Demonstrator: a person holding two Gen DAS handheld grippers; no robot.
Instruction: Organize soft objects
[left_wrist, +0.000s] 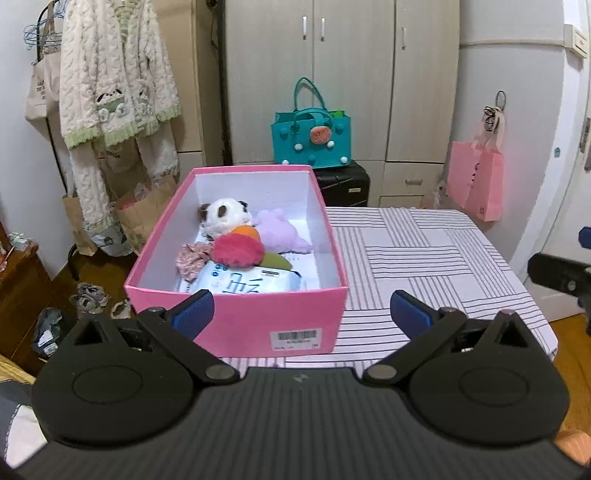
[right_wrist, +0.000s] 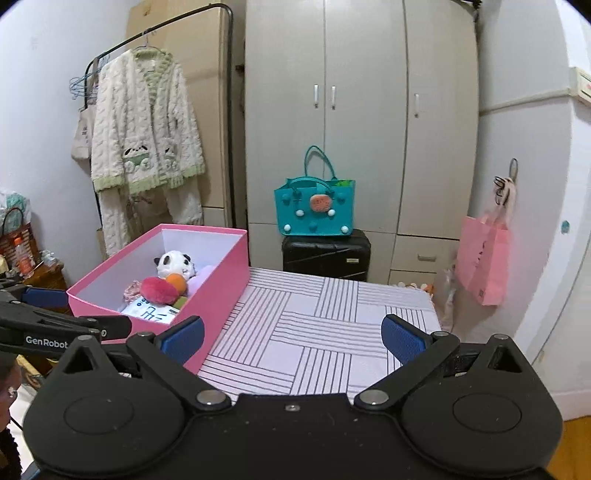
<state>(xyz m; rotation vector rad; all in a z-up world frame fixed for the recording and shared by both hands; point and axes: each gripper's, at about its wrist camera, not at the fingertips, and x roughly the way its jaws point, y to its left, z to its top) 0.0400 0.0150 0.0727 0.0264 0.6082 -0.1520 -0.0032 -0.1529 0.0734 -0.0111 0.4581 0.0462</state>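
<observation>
Your left gripper (left_wrist: 301, 314) and right gripper (right_wrist: 291, 339) both hang spread wide, nothing between their blue pads. Just past your left one, the pink box (left_wrist: 236, 321) sits on the striped table (left_wrist: 424, 258), holding a tissue pack (left_wrist: 247, 282), red pompom (left_wrist: 238, 250), purple plush (left_wrist: 277, 229) and panda plush (left_wrist: 225, 214). Farther back, a teal bag (right_wrist: 316, 206) rests on a black suitcase (right_wrist: 325, 254).
</observation>
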